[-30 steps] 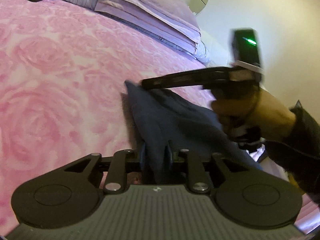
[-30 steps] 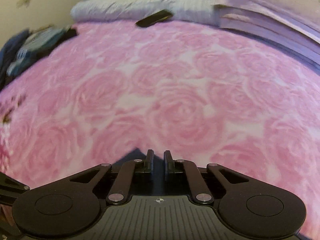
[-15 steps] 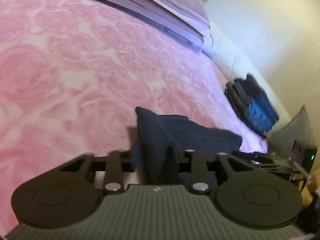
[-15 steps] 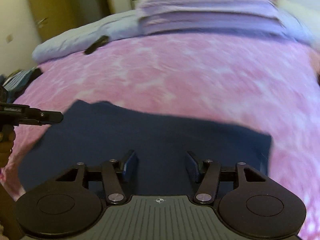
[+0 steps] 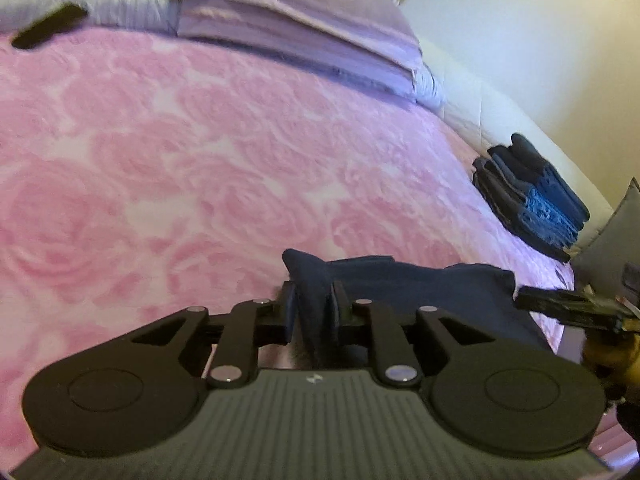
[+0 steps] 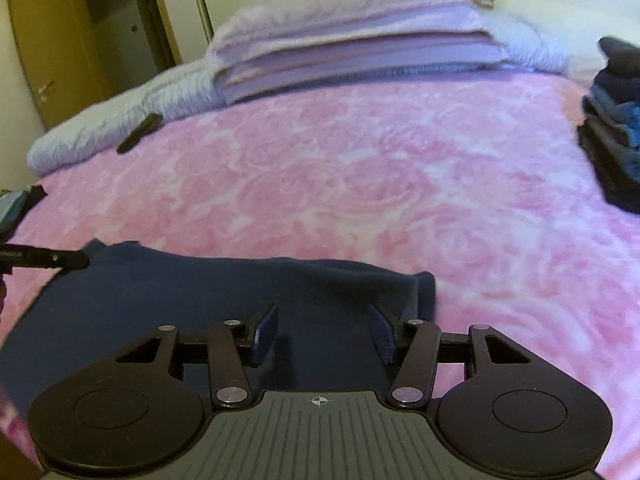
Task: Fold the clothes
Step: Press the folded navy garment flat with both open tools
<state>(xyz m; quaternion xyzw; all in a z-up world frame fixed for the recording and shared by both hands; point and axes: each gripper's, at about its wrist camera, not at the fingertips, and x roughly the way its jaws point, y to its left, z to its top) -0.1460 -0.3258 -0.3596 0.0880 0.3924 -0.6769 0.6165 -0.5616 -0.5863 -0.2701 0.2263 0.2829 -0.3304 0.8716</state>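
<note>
Dark navy blue fabric garment (image 6: 224,300): lies flat on the pink rose-patterned plush bedspread (image 5: 180,168), at the near edge of the bedspread; a raised corner fold shows in the left wrist view (image 5: 316,280).

Left black two-finger gripper (image 5: 312,312): fingers together, clamped on the garment's raised corner at the bedspread's near edge.

Right black two-finger gripper (image 6: 322,334): fingers spread apart, poised above the garment's near right portion, nothing between them; whether the pads touch the cloth cannot be told.

Stack of folded dark blue and grey clothes (image 5: 528,196): on the bedspread's right side, well apart from the garment.

Pile of folded lilac blankets (image 6: 352,48): at the far end of the bedspread, resting on a pale ribbed quilt (image 6: 120,124).

Small black oblong object (image 6: 138,133): at the bedspread's far left corner, against the quilt; blurred.
</note>
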